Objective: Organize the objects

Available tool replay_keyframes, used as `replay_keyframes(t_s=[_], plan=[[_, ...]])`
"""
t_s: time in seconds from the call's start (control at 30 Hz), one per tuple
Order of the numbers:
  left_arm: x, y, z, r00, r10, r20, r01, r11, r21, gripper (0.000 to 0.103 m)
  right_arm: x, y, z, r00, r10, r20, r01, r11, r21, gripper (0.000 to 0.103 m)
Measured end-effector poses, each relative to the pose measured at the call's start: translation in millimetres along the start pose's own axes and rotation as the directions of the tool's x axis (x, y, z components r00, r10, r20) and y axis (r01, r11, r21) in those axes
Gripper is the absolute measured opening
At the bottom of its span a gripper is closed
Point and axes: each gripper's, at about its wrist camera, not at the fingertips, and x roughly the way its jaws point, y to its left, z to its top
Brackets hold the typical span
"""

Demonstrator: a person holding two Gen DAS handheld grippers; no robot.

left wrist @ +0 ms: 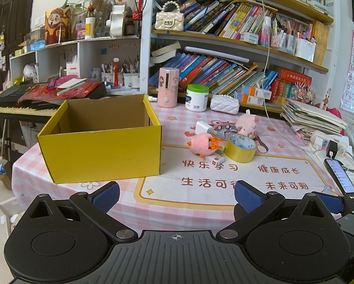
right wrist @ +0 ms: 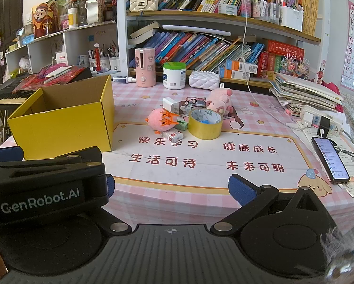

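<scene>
Both grippers hover low over the near edge of the tabletop (left wrist: 200,203), holding nothing. Left gripper (left wrist: 177,195) has its 2 blue pads spread wide; the right gripper (right wrist: 171,188) is spread too (its left pad is partly hidden behind the other gripper's black body).

Toward the left edge stands a yellow box (left wrist: 101,151), open at the top; what shows of its inside is bare cardboard. Near the tabletop's middle sits a cluster, well apart from the grippers: a pink bird toy (right wrist: 158,123) with orange clips (right wrist: 168,120) on it, a white charger (right wrist: 169,104) behind it, a small white pack (right wrist: 174,136) in front, then a tape roll (right wrist: 205,124) standing tilted, and a pink pig (right wrist: 220,101) behind that.

Along the far edge are a pink canister (right wrist: 145,67), a green-lidded tub (right wrist: 174,75) and a white pouch (right wrist: 204,79). By the right edge lie stacked papers (right wrist: 305,92), a power strip (right wrist: 319,119) and a lit phone (right wrist: 330,159).
</scene>
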Motion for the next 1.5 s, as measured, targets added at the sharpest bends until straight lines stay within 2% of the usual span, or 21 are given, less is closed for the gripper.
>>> replay_keyframes(t_s=[1.5], plan=[[-2.4,-1.1,-3.7,1.0,-0.007,0.003,0.007,1.0,-0.005,0.103,-9.7,6.6,5.8,1.0,0.0,0.005,0.0,1.0,0.0,0.102]])
